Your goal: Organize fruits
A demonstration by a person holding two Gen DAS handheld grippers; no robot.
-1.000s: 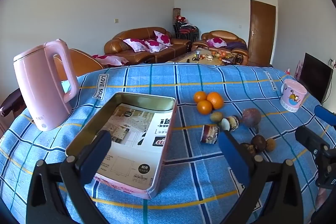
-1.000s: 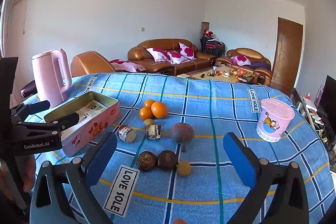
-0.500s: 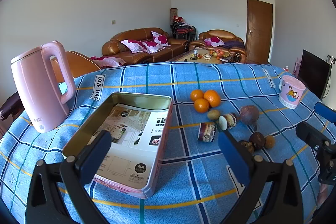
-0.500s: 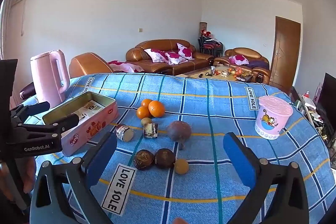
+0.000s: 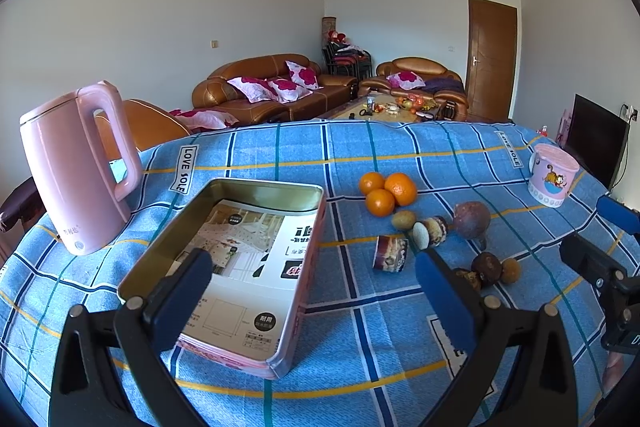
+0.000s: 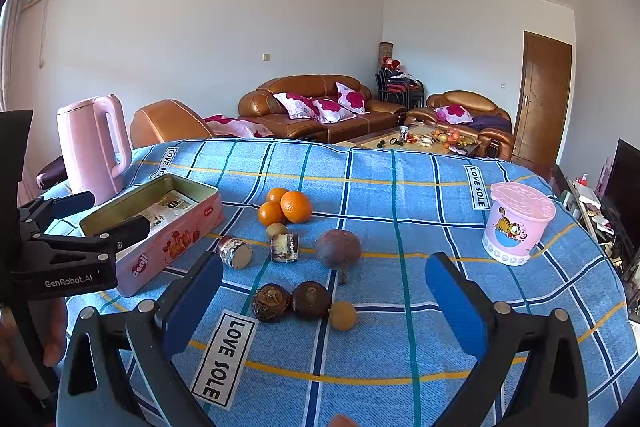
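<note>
My left tongs (image 5: 312,279) are spread wide and grip nothing; they hang over the near end of the open tin box (image 5: 256,187), which lies on the table (image 5: 400,155) with a printed sheet inside it. My right tongs (image 6: 320,287) are just as wide apart and just as bare, held above the fruit.

The fruit sits loose on the blue checked cloth, to the right of the box. Three oranges (image 6: 286,211) touch one another in a small cluster at the back. Just in front of them is a small greenish-brown fruit (image 6: 276,229), then two short patterned cylinders (image 6: 236,251) lying on their sides, and a round purple fruit (image 6: 338,249) with a stalk pointing toward me. Nearest to my right tongs is a row of three: two dark wrinkled fruits (image 6: 292,301) touching, and a small tan one (image 6: 343,315) just beside them.

A pink kettle (image 5: 76,167) stands upright left of the box, and a pink cartoon cup (image 6: 518,227) stands well apart at the far right.
</note>
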